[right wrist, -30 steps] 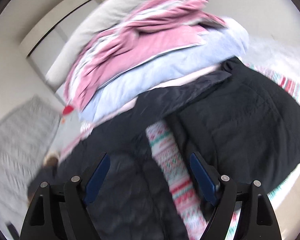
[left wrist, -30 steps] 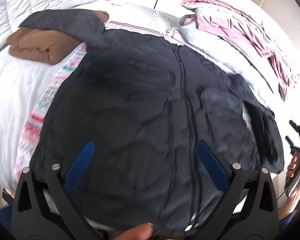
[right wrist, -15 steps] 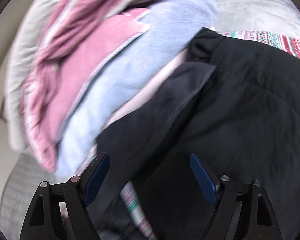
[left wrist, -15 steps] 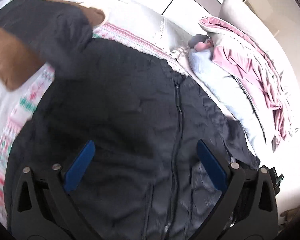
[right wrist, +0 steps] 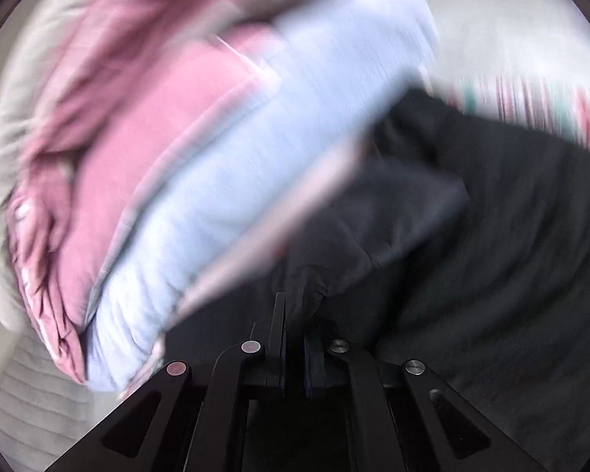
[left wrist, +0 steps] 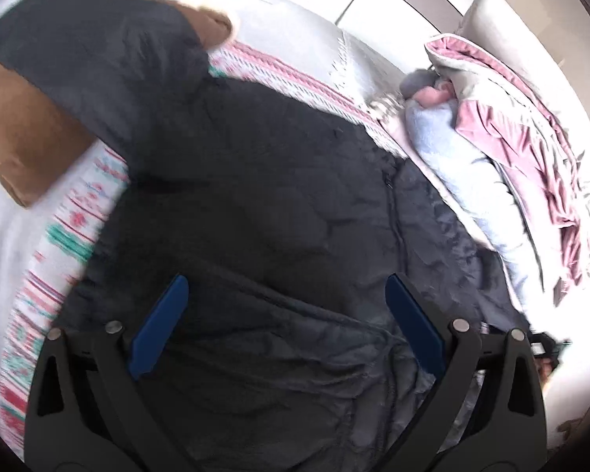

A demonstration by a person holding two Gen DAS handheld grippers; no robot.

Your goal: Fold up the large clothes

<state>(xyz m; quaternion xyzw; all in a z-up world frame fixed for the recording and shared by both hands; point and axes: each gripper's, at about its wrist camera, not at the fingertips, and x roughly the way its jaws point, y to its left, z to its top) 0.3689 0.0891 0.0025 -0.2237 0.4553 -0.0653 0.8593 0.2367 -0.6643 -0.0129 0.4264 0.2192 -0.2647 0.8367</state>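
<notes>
A dark jacket [left wrist: 255,204] is lying spread front-up across a patterned blanket [left wrist: 70,236] on the bed, its zip running down the middle and one sleeve [left wrist: 98,63] stretching out over a brown garment [left wrist: 23,133] on the far left. A pile of pink and pale blue bedding [left wrist: 491,165] is sitting just beside the jacket's other edge.

The left gripper [left wrist: 285,322] is hovering above the jacket's lower body with its fingers [left wrist: 159,326] standing wide apart and gripping nothing; cloth is lying beneath them, not between them.

The right gripper [right wrist: 293,326] is at the jacket's edge next to the bedding, its fingers drawn almost together. A pinch of dark fabric [right wrist: 314,295] is bunching up right at the tips, so they are probably clamping the jacket's side or sleeve there, though the view is heavily blurred.

By my reading, the first fold is just starting: the right side has been seized and the left has not yet taken hold. The next move calls for the left fingers to drop onto a matching edge and close, then for both hands to carry the side across the zip line, keeping the puffy cloth from sliding or dragging the blanket along.
</notes>
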